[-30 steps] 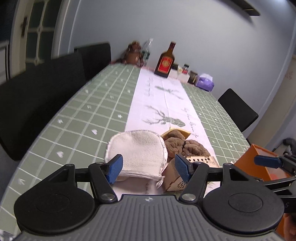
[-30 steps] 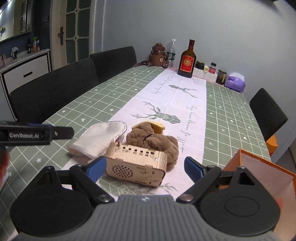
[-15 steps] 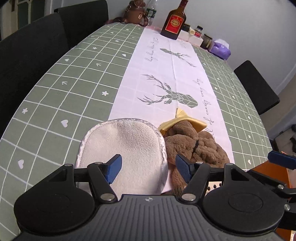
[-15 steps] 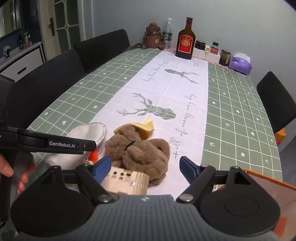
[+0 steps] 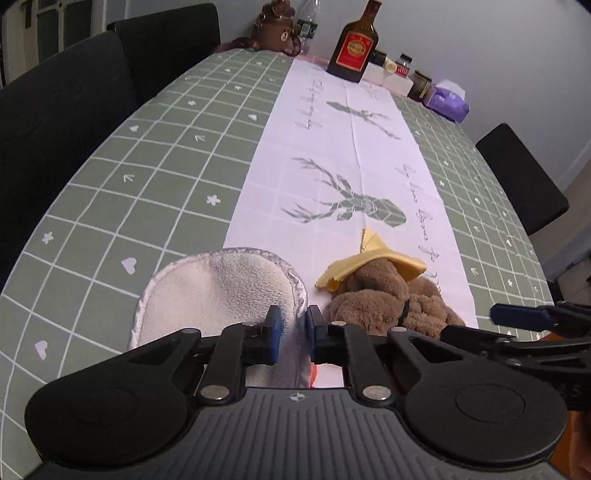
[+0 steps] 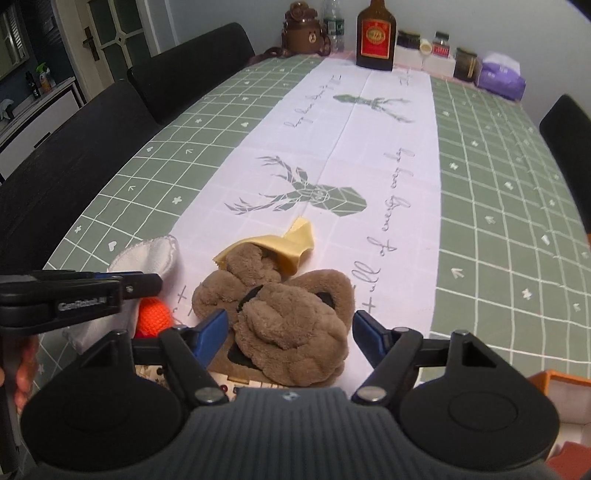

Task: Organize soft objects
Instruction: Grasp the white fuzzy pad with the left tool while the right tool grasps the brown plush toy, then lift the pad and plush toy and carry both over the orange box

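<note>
Now the white cloth [image 5: 218, 291] is seen lying on the near part of the worktop [image 5: 155, 155], at the left edge of the white runner [image 5: 347, 140]. The left gripper [image 5: 293, 334] has just been closing, and its blue fingers [image 5: 274, 332] are pinched on the cloth's near right edge. Just to the right, the brown plush heap [image 6: 291, 314] is found on the runner, with a yellow cloth [image 6: 284, 247] draped over its far side. The right gripper [image 6: 290, 330] has just been narrowing; its fingers [image 6: 212, 328] are spread on either side of the plush, and no contact with it can be made out. An orange knitted piece [image 6: 153, 314] shows between the white cloth and the plush, and a wooden box [image 6: 236, 384] is partly seen under the plush's near side. An orange bin [image 6: 561, 391] sits at the near right. A dark bottle [image 6: 376, 35] and jars [image 6: 465, 62] are grouped at the far end.
</note>
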`<state>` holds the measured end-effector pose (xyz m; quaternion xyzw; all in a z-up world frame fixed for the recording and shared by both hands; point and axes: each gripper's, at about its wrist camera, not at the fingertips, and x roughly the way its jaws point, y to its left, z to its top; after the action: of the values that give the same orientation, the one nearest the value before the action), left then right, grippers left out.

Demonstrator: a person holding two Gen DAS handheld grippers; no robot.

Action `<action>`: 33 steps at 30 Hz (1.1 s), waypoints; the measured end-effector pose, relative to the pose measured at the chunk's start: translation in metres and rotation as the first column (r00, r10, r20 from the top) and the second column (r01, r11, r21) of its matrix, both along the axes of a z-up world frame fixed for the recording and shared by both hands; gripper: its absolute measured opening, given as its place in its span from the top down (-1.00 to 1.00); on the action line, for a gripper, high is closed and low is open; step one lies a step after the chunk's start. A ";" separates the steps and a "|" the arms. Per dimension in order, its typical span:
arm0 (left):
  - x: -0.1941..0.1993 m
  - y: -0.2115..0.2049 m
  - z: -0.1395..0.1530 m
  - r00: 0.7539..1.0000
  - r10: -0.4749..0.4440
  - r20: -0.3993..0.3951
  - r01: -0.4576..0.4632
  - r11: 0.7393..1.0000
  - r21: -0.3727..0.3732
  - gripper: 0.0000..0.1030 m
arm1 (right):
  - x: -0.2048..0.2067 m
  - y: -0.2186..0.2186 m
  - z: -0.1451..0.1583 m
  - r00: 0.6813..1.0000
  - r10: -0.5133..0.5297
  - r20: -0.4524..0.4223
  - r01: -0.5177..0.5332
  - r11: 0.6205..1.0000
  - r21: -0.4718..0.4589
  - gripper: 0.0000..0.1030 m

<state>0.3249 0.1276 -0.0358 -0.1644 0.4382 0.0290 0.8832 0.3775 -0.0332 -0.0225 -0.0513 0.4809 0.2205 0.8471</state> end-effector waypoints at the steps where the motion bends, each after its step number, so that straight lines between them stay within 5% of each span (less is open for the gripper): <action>1: -0.002 0.001 0.003 1.000 0.004 0.017 -0.004 1.000 -0.003 0.74 | 0.003 0.001 -0.002 1.000 -0.001 -0.011 0.001 1.000 0.002 -0.43; 11: -0.020 0.014 0.029 0.991 0.040 0.130 -0.035 0.999 -0.042 0.78 | 0.024 0.014 -0.028 0.994 -0.019 -0.108 0.017 1.000 -0.024 -0.44; 19: -0.028 0.016 0.040 0.985 0.045 0.166 -0.042 0.999 -0.020 0.80 | 0.021 0.020 -0.031 0.995 -0.009 -0.096 0.002 0.997 -0.071 0.13; 23: -0.034 0.019 0.047 0.981 0.060 0.184 -0.058 0.998 -0.014 0.83 | 0.017 0.025 -0.026 0.997 0.007 -0.073 -0.014 0.995 -0.104 0.33; 33: -0.057 0.026 0.076 0.967 0.060 0.248 -0.063 0.998 0.003 0.94 | -0.002 0.032 0.025 0.996 0.073 0.059 -0.062 0.983 -0.171 0.34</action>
<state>0.2678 0.1531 0.0406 -0.1755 0.3192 0.0380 0.9305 0.3752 -0.0007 0.0024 -0.1463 0.4681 0.2060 0.8468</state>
